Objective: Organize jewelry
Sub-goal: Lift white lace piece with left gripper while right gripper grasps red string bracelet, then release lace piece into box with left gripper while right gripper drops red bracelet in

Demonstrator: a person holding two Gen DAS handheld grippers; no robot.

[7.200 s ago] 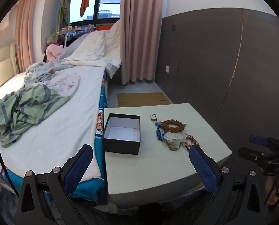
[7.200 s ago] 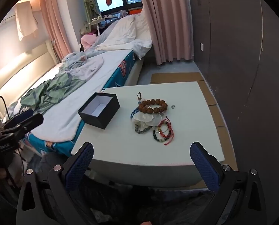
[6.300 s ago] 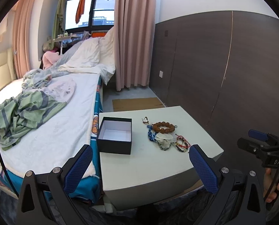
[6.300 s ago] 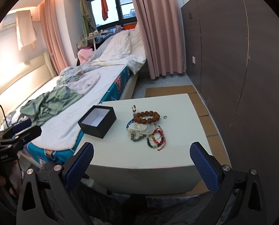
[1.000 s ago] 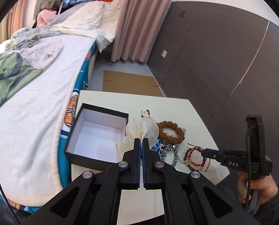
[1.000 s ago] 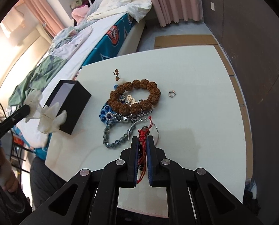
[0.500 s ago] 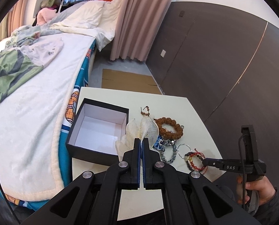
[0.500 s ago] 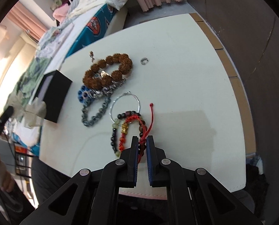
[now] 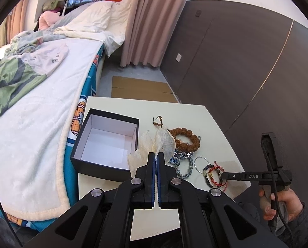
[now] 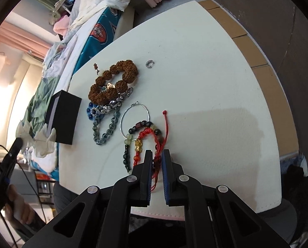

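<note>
The translucent white shell necklace [image 9: 161, 144] hangs pinched in the left gripper [image 9: 155, 161], beside the open black box [image 9: 106, 142] at the table's bed-side edge. Next: carry it over and release. The right gripper [image 10: 156, 161] narrowly straddles the red cord bracelet [image 10: 154, 142] near the front edge.

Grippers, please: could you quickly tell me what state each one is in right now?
Left gripper: closed on the white shell piece.
Right gripper: nearly closed around the red cord bracelet, which lies on the table.
</note>
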